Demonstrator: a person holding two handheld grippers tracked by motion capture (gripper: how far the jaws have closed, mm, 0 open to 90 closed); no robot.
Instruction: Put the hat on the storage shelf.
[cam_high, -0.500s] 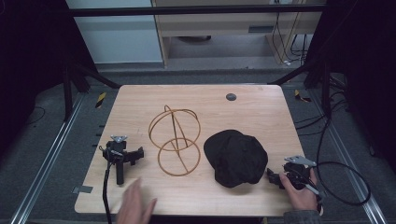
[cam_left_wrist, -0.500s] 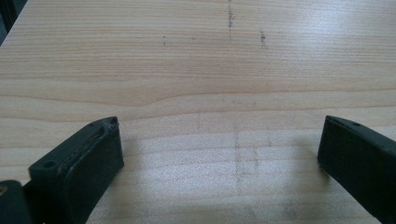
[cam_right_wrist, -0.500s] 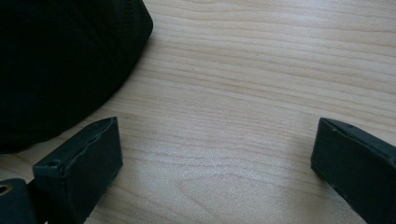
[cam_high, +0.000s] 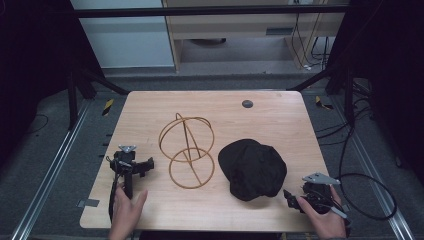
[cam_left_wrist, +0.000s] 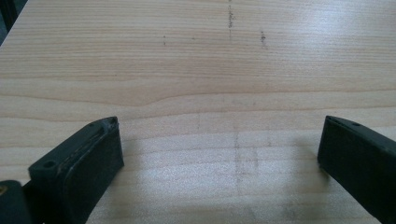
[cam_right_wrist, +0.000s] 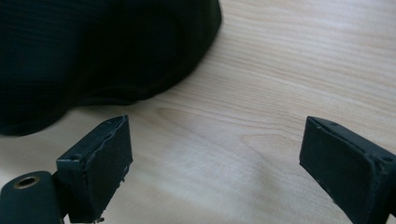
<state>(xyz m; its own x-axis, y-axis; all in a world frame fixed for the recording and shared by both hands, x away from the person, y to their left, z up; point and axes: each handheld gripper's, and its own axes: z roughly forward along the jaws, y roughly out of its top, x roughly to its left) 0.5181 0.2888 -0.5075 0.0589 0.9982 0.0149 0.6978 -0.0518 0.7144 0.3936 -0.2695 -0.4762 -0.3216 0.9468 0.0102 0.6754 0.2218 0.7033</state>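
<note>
Near table centre: wire stand (cam_high: 187, 151) upright | black cap (cam_high: 253, 168) beside it, brim direction unclear | both tools released, L (cam_high: 129, 163) & R (cam_high: 306, 196).

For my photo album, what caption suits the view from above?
Two hand-held claws, left and right, rest on a wooden table beside a wire stand and a black cap.
</note>
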